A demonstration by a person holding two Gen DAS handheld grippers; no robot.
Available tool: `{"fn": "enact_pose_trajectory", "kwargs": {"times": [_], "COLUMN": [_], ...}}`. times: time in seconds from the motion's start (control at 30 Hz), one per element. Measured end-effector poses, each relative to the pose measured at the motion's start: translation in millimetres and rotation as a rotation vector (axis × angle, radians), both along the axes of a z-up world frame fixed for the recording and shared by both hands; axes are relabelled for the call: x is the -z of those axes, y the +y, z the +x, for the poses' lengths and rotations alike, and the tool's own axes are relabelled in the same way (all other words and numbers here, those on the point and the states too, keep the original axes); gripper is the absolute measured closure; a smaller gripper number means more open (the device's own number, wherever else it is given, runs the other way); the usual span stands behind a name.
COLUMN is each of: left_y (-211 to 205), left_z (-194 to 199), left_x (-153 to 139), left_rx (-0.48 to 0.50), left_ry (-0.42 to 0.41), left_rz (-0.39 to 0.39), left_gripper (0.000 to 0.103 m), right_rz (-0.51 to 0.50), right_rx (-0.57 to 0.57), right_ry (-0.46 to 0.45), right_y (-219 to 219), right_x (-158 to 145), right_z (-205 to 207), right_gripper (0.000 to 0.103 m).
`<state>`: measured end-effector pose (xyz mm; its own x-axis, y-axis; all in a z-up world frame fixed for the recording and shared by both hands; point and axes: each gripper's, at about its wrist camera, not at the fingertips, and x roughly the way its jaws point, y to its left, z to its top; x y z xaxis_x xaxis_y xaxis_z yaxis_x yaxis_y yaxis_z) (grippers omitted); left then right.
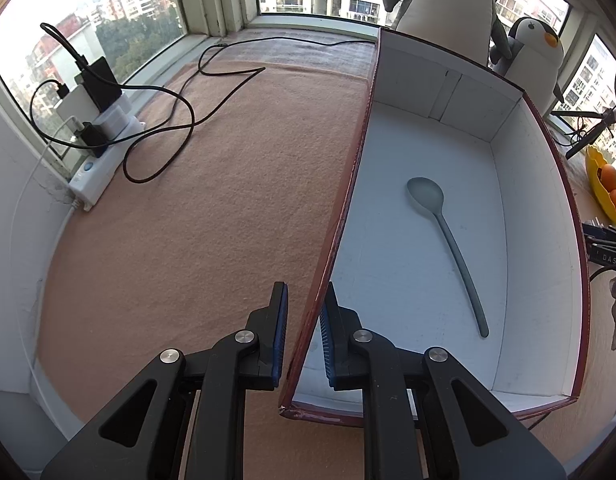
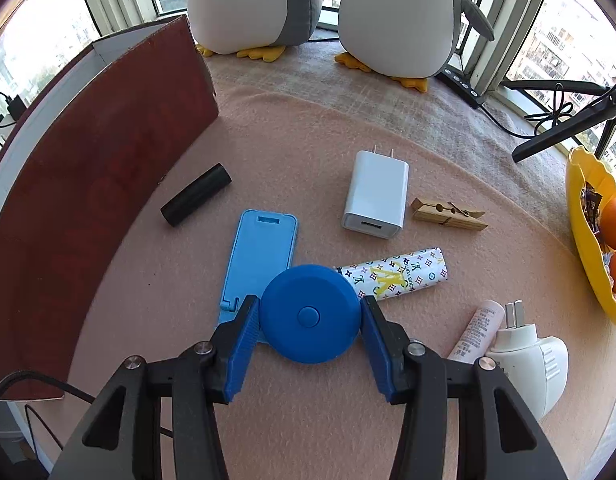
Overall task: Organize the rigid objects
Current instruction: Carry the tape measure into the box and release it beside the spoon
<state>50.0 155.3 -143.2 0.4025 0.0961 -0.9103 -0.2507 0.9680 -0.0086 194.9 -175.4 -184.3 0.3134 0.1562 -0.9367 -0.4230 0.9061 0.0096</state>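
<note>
A red box with a white inside (image 1: 542, 240) stands on the pink carpet; a grey-green spoon (image 1: 448, 236) lies on its floor. My left gripper (image 1: 305, 286) straddles the box's near left wall, shut on it, one pad on each side. In the right wrist view the box (image 2: 107, 180) stands at the left. My right gripper (image 2: 308, 299) is shut on a round blue tape measure (image 2: 310, 316), its pads against both sides. The disc rests partly on a light blue phone stand (image 2: 263, 252).
On the carpet lie a black cylinder (image 2: 195, 194), white charger (image 2: 376, 196), wooden clothespin (image 2: 448, 214), patterned tube (image 2: 396, 274), pink tube (image 2: 478, 334) and white plug adapter (image 2: 532, 360). Plush penguins (image 2: 396, 16) stand behind, a yellow fruit bowl (image 2: 584, 240) right. A power strip (image 1: 95, 168) with cables sits left.
</note>
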Motion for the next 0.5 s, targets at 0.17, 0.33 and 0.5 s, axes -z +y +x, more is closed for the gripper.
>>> {"fn": "enact_pose_trajectory", "kwargs": {"times": [0.17,0.33,0.5], "left_y": [-0.6,0.9,1.2], "left_z": [-0.4,-0.8,-0.7], "left_x": [-1.1,-1.6,-2.1], "left_rx": [0.002,0.0,0.001], "left_ry": [-0.005,-0.01,-0.016], "left_rz": [0.003,0.002,0.002], "left_gripper": [0.089,0.089,0.089], "right_rz": [0.032,0.096,0.163], "right_rx": [0.01,-0.029,-0.101], "right_ry": [-0.048,-0.133,-0.2], "right_y": [-2.3,13.6,44.0], "right_x": [-24.2,-70.5,-112.5], "right_z": [-13.8,-33.0,-48.9], "right_gripper": [0.057,0.057,0.057]}}
